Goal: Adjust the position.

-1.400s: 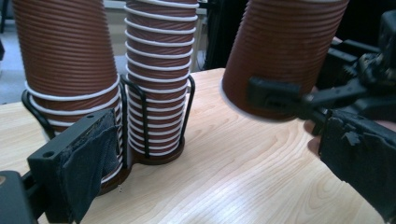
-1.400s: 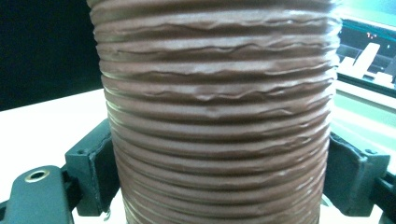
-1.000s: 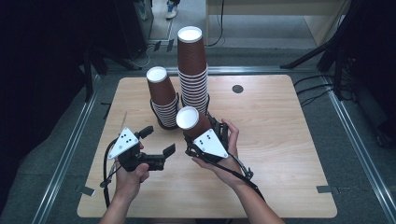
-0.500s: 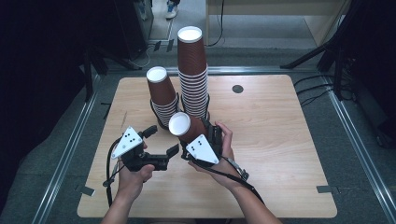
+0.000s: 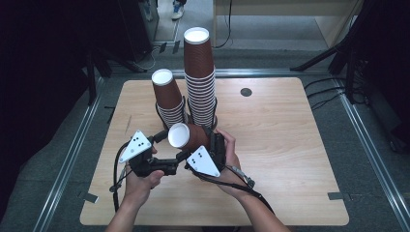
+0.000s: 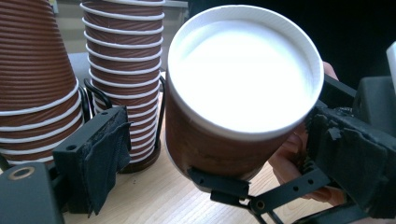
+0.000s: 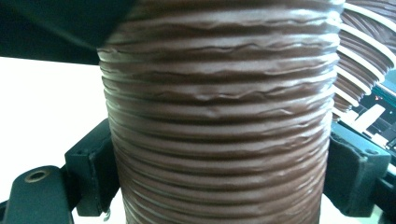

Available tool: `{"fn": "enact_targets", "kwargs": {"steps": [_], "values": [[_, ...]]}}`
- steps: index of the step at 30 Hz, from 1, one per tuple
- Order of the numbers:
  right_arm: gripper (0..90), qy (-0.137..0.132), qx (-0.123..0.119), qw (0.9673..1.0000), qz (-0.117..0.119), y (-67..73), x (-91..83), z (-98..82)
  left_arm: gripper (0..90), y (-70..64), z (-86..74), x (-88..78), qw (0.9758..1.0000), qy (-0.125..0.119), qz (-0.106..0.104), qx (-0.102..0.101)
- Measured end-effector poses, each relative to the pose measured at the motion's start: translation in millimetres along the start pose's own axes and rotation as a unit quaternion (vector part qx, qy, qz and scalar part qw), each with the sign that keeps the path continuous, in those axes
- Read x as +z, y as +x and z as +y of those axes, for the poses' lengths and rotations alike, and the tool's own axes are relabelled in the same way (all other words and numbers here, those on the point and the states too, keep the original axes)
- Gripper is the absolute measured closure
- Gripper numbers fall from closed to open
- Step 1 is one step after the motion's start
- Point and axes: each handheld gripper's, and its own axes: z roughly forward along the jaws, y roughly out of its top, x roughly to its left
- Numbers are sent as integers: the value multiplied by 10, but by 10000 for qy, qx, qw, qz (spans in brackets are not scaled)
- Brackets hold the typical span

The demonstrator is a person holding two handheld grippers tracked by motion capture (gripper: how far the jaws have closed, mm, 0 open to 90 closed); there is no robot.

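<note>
A brown ribbed paper cup [image 5: 193, 137] lies tilted, its white end [image 6: 245, 65] turned toward my left gripper. My right gripper [image 5: 213, 143] is shut on the cup's ribbed wall [image 7: 219, 116], one pad on each side. My left gripper [image 5: 171, 146] sits just left of it, and its jaws have just been closing with the cup's white end between them. In the left gripper view the left pad [image 6: 100, 156] stands clear of the cup wall, while the right pad [image 6: 348, 154] is close against it.
Two stacks of upturned brown cups stand in black wire holders behind the grippers: a tall stack [image 5: 199, 77] and a shorter, leaning one [image 5: 167, 96]. A small black disc [image 5: 246, 92] lies on the wooden table [image 5: 290, 145]. Metal rails and dark floor border the table.
The right gripper has tipped the cup over to the left, so its white end now faces the left gripper. The left gripper has come in around that end with narrower jaws.
</note>
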Motion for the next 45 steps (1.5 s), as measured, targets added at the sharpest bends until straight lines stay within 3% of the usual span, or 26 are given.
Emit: {"fn": "enact_targets", "kwargs": {"steps": [4,18,27,45], "values": [[133,-11,-57,10000,51,16,-1,5,115,-17,19,4,10000,-16,71,4],[133,-95,-309,9993,204,77,-3,38,189,-34,49,22,10000,51,-14,41],[132,-80,-441,9989,164,88,11,54,190,-44,59,28,9999,89,106,87],[62,-58,-447,9988,201,91,19,51,218,12,39,-20,10000,41,41,64]]}}
